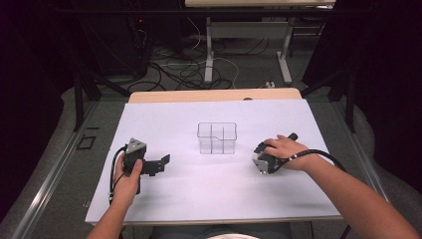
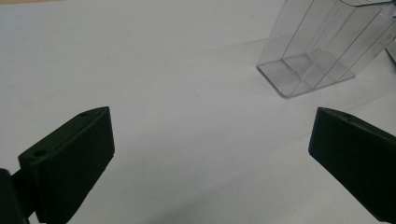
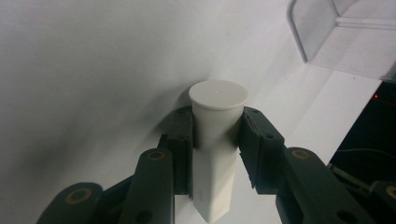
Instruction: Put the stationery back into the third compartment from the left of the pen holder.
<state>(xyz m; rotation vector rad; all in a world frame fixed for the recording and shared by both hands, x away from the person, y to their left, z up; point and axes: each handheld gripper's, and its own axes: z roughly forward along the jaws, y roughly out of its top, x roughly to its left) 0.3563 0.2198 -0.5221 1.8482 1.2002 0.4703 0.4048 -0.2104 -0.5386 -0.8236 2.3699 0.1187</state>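
Clamped between the right gripper [image 3: 217, 140] jaws, white peg [image 3: 217, 121] ready for the clear bin [image 1: 216, 138]; left gripper [image 2: 210, 158] wide, idle.

A clear plastic box with inner dividers [image 1: 216, 138] stood upright near the middle of the high view, on a white sheet [image 1: 209, 199] that covered most of a pale wooden desk [image 1: 214, 95]. Beyond the desk's far edge, toward the upper centre of the frame, a tangle of dark and white cables [image 1: 189, 69] lay on the grey floor [image 1: 64, 164] around the metal legs of a second desk [image 1: 209, 55].
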